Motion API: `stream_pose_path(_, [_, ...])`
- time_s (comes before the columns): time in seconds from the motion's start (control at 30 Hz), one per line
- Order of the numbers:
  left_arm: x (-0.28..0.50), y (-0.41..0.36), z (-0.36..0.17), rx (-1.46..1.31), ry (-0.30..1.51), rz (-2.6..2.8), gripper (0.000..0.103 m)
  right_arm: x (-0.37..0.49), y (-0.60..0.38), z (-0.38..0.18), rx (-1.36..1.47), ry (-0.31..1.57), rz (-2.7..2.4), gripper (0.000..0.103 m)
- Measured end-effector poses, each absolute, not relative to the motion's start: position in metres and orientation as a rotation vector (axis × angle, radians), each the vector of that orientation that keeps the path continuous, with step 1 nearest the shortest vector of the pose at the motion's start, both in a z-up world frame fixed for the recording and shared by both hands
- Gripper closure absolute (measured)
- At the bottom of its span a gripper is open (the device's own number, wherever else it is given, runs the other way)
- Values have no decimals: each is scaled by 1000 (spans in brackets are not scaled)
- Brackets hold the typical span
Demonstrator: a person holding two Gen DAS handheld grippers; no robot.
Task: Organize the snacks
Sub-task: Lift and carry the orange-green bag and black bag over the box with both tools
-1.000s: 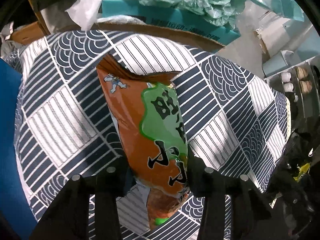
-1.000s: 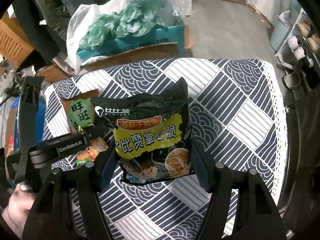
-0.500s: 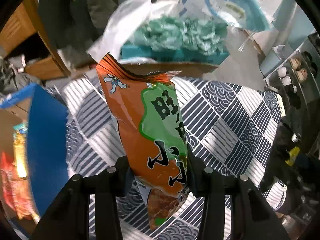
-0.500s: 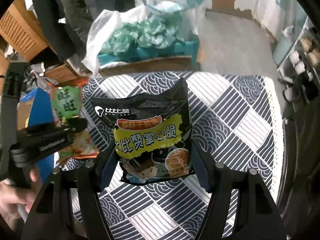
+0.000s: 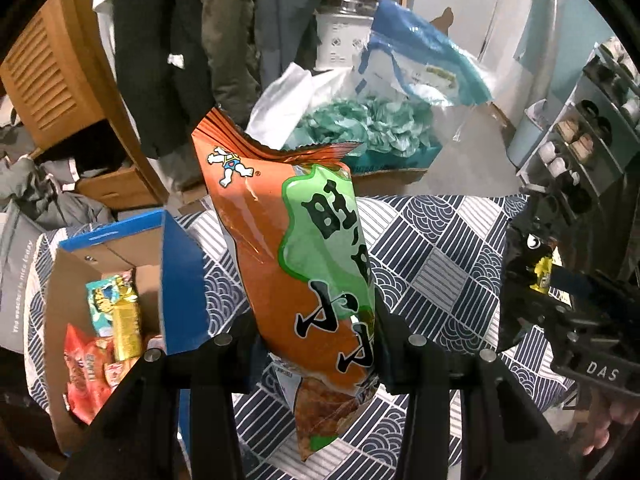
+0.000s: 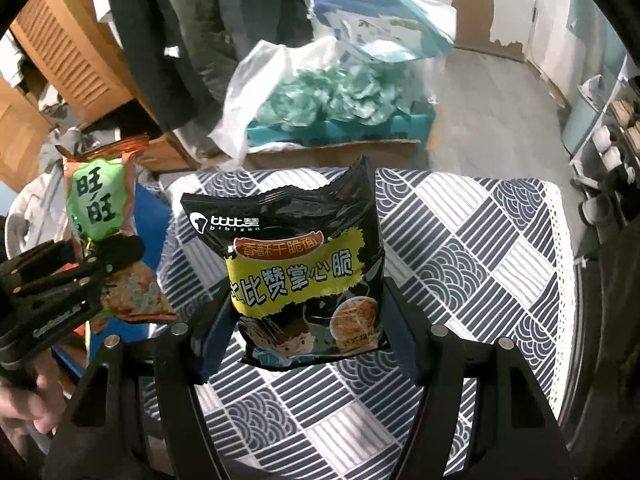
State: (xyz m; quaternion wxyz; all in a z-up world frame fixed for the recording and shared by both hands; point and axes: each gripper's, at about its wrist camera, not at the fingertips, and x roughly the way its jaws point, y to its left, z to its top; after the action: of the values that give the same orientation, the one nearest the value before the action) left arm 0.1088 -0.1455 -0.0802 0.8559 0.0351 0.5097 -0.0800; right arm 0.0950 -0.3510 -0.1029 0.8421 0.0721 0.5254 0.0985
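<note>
My left gripper (image 5: 316,340) is shut on an orange snack bag (image 5: 296,264) with a green label, held up above the patterned tablecloth (image 5: 440,264). The same orange bag (image 6: 100,208) and left gripper (image 6: 104,264) show at the left of the right wrist view. My right gripper (image 6: 308,320) is shut on a black noodle-snack bag (image 6: 304,272) with a yellow label, also lifted off the table. The black bag (image 5: 524,264) and the right gripper (image 5: 516,312) appear at the right edge of the left wrist view.
A blue cardboard box (image 5: 180,276) holding several snack packs (image 5: 104,332) stands at the table's left end. Beyond the table lie a plastic bag of green packets (image 6: 316,100), cardboard, hanging coats (image 5: 168,40) and a wooden cabinet (image 5: 52,72). A shelf rack (image 5: 584,148) stands right.
Both grippers have risen with their bags, so more of the room shows. The left gripper has swung left, bringing the blue box of snacks into its view.
</note>
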Motion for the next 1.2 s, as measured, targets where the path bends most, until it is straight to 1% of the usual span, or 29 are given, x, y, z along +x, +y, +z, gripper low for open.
stream_pose_path(0.37, [83, -120, -60, 57, 1016, -159, 58, 85, -318, -77, 142, 1049, 284, 35])
stream_pose_path(0.7, [65, -90, -40, 65, 949, -120, 58, 87, -270, -64, 88, 1035, 375, 35])
stream_pose_path(0.97, [59, -49, -32, 22, 930, -77, 58, 95, -222, -56, 47, 1032, 449, 35])
stream_pose_path(1.2, [59, 0, -36, -51, 940, -28, 58, 102, -183, -60, 17, 1054, 504, 35])
